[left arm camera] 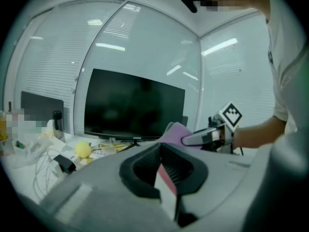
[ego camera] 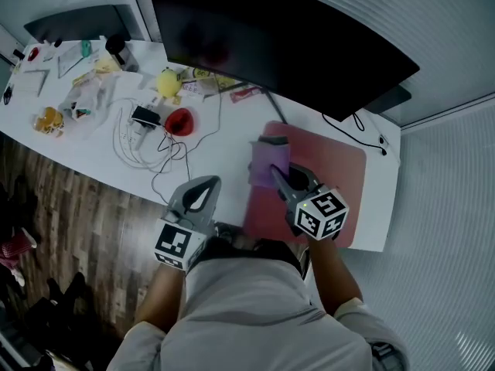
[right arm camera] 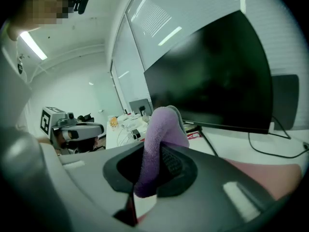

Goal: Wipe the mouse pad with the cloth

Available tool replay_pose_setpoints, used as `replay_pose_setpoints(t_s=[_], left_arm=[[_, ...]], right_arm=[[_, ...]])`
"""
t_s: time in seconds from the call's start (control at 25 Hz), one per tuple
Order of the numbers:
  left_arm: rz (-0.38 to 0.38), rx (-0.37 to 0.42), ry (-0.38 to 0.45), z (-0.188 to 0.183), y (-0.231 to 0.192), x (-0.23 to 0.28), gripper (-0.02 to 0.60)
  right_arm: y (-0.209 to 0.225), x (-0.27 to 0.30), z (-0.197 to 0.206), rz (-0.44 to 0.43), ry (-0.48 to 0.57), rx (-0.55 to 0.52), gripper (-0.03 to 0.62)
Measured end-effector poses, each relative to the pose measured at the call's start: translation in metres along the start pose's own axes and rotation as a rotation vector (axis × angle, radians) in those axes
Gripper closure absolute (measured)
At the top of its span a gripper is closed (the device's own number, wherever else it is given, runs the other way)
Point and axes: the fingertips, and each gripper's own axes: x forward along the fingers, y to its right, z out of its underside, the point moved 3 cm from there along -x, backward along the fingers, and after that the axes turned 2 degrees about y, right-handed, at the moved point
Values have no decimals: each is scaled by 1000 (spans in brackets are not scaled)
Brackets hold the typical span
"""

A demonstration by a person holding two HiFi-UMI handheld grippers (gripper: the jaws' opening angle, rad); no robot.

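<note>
Right gripper (ego camera: 280, 175) is clamping the purple cloth (ego camera: 268, 161), hanging it over the pink mouse pad (ego camera: 332, 168) on the table (ego camera: 213, 149), likely for wiping; left gripper (ego camera: 203, 193) is idling closed, empty.

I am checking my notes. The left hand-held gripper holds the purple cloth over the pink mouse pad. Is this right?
Not quite. It is the right hand-held gripper, not the left one, that holds the purple cloth over the pink mouse pad. The right gripper view shows the cloth clamped between its jaws.
</note>
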Motion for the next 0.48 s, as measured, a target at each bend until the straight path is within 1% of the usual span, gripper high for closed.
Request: replay_pose_setpoints(t_s=[0.08,0.2,0.28,0.36,0.48], left_arm=[[-26,-17,-20,8,-8,-4,578],[-64,-31,-30,11,-16,-7,578],[-79,-34,-29,9,-17,-8,578],[-85,-36,-33,8,-16,-6,578],[-90,-32,-41,9,-10,-1,578]], right_arm=[[2,34,8,-27,-40,22,548],[14,79,25,-32,-102,42,548],[30,102,41,-4,-149,43,548],[55,117,58,47,-200,48,548],[93,121,82,119,-263,78,548]])
